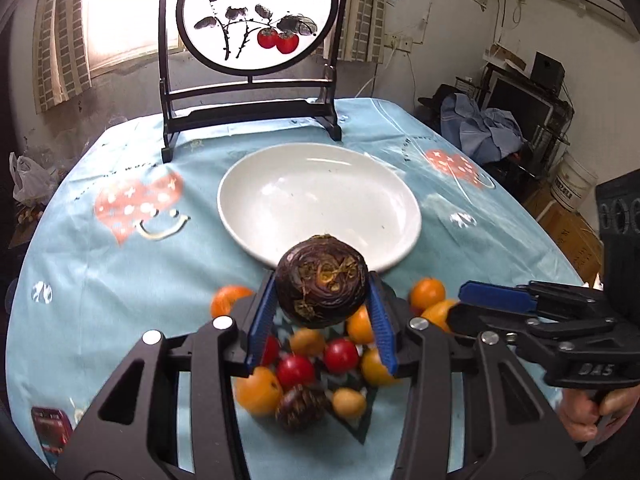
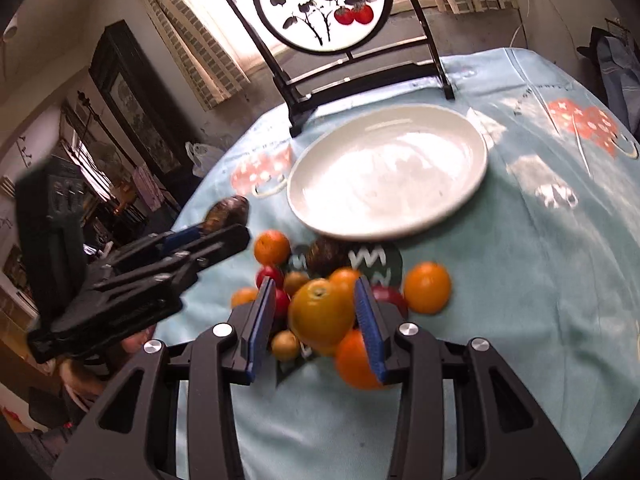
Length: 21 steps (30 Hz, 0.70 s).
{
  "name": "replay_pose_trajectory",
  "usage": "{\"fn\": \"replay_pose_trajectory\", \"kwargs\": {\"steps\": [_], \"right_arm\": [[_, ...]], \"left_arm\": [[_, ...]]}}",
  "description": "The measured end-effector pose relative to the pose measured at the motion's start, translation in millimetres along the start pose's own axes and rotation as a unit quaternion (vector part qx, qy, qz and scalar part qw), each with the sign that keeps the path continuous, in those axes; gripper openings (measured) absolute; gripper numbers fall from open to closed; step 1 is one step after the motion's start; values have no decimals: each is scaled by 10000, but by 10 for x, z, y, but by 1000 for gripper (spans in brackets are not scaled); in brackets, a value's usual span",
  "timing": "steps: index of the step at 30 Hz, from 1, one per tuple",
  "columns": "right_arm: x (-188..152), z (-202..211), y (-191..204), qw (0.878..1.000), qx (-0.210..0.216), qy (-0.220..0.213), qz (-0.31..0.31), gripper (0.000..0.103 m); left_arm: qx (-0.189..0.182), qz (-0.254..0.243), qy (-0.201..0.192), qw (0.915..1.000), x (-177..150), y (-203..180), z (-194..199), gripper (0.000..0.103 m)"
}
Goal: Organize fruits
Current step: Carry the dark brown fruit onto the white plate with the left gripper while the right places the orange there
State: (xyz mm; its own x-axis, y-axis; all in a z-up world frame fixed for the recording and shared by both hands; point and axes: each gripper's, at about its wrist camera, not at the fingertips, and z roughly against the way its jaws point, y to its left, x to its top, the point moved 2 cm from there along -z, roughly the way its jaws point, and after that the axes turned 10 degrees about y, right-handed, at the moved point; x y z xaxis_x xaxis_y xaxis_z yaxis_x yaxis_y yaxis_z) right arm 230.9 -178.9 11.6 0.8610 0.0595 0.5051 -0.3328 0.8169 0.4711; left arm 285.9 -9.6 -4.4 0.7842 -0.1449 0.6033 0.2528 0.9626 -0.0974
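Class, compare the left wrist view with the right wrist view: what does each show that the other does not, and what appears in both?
Only the left wrist view: the left hand-held gripper shut on a dark brown fruit, and a red packet near the table edge.

Only the right wrist view: the right hand-held gripper around an orange, and a dark cabinet by the wall.

Both: the white plate, bare of fruit, the painted screen, the blue tablecloth, and the fruit pile.

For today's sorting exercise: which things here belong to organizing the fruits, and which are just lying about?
Part of the job:
left gripper, holding the dark fruit
right gripper, holding an orange
fruit pile
white plate

Just lying about:
painted screen
tablecloth
plastic bag
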Motion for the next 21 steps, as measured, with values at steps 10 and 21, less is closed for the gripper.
{"fn": "replay_pose_trajectory", "kwargs": {"steps": [10, 21], "right_arm": [[822, -728, -477, 9979, -554, 232, -241, 35], [146, -862, 262, 9844, -700, 1328, 915, 35]], "left_arm": [[47, 628, 543, 9965, 639, 387, -872, 45], [-18, 839, 313, 9960, 583, 628, -587, 45]]}}
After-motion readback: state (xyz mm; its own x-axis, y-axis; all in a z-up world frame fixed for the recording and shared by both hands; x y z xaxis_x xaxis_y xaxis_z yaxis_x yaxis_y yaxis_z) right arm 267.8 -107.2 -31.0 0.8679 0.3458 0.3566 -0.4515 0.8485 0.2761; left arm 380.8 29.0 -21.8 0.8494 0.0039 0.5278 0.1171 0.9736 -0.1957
